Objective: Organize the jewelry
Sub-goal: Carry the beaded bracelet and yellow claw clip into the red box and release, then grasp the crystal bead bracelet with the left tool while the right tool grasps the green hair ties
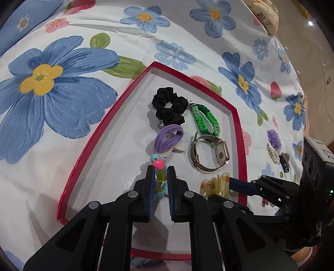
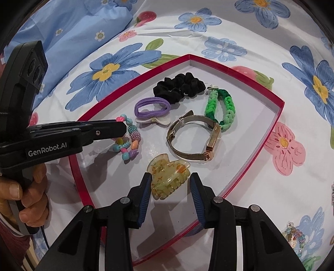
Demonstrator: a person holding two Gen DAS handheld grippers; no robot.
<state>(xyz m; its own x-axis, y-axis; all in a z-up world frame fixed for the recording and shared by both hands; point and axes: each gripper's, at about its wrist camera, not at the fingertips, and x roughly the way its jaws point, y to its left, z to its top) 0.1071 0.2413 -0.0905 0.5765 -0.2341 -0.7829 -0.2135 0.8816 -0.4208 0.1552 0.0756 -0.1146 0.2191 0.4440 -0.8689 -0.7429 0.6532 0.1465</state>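
Observation:
A red-rimmed white tray (image 1: pixel 237 133) (image 2: pixel 277 116) lies on a flowered sheet. In it are a black scrunchie (image 1: pixel 169 106) (image 2: pixel 179 86), a purple hair tie (image 1: pixel 169 137) (image 2: pixel 151 106), a green braided band (image 1: pixel 205 118) (image 2: pixel 221 108), a watch (image 1: pixel 208 154) (image 2: pixel 194 137), a yellow claw clip (image 1: pixel 215 186) (image 2: pixel 170 177) and a colourful bead bracelet (image 1: pixel 159 179) (image 2: pixel 128 138). My left gripper (image 1: pixel 160 170) (image 2: pixel 123 129) is shut on the bead bracelet, low over the tray. My right gripper (image 2: pixel 170 179) (image 1: pixel 231 183) is open, its jaws on either side of the claw clip.
Outside the tray to the right lie a purple flower clip (image 1: pixel 273 138), a pearl clip (image 1: pixel 273 154), a small dark clip (image 1: pixel 285 162) and a beaded piece (image 2: pixel 296 237). A blue pillow (image 2: pixel 68 35) lies at the back left. A cream cushion (image 1: pixel 265 16) sits at the far right.

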